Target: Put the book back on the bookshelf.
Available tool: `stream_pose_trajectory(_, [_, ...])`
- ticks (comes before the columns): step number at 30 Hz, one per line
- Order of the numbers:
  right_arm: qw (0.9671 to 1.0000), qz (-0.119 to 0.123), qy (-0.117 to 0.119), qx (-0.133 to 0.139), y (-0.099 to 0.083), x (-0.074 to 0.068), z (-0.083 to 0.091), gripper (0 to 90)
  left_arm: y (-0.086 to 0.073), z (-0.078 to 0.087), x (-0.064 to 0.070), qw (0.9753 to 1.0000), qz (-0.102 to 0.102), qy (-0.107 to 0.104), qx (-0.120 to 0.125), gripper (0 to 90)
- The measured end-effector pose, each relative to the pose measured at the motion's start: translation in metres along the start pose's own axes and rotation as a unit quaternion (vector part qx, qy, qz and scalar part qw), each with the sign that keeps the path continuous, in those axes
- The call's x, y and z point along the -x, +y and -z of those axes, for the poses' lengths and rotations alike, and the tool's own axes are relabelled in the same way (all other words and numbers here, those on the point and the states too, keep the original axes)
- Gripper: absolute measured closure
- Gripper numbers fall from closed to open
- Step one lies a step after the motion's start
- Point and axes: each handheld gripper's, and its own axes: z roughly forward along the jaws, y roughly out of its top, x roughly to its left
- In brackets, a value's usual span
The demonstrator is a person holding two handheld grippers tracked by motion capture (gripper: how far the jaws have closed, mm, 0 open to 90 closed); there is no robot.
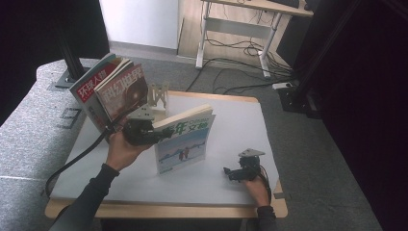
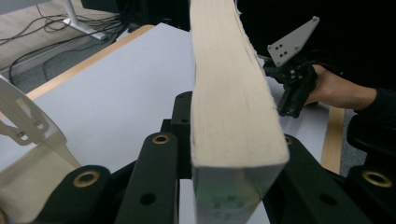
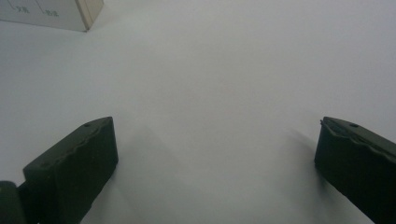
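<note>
Pale wooden rack [image 1: 158, 96], beyond the left gripper [image 1: 156, 135]: two red-covered magazines [image 1: 111, 86] lean at its far-left side. The left gripper's jaws are clamped on a thick book [image 1: 185, 142] with a pale blue-and-white cover, green title characters and cream page edges, held upright on the white table [image 1: 231, 125] between them. Right gripper [image 1: 230, 174] rests low, jaws spread wide over bare tabletop, book well off to their left.

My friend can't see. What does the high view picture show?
A person's left gripper holds a book standing upright on a white table. Two magazines lean in a rack behind it, and the right gripper rests near the table's front edge.
</note>
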Motion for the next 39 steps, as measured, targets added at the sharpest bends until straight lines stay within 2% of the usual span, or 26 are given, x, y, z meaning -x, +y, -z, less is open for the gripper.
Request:
stream_pose_trajectory(5, [1.0000, 0.001, -0.001, 0.001, 0.000, 0.000, 0.000, 0.0, 0.002, 0.006, -0.003, 0.9999, 0.011, 0.009, 0.005, 73.9])
stream_pose_trajectory(14, [1.0000, 0.001, -0.001, 0.001, 0.000, 0.000, 0.000, 0.0, 0.004, 0.022, -0.006, 0.9996, 0.017, 0.023, 0.006, 73.9])
stream_pose_trajectory(28, [1.0000, -0.001, -0.001, 0.002, 0.000, 0.000, 0.000, 0.0, 0.002, 0.051, -0.020, 0.9981, 0.040, 0.048, 0.006, 74.0])
stream_pose_trajectory(39, [1.0000, -0.001, -0.001, 0.002, -0.001, 0.000, 0.000, 0.0, -0.001, 0.075, -0.038, 0.9943, 0.067, 0.082, 0.011, 73.9])
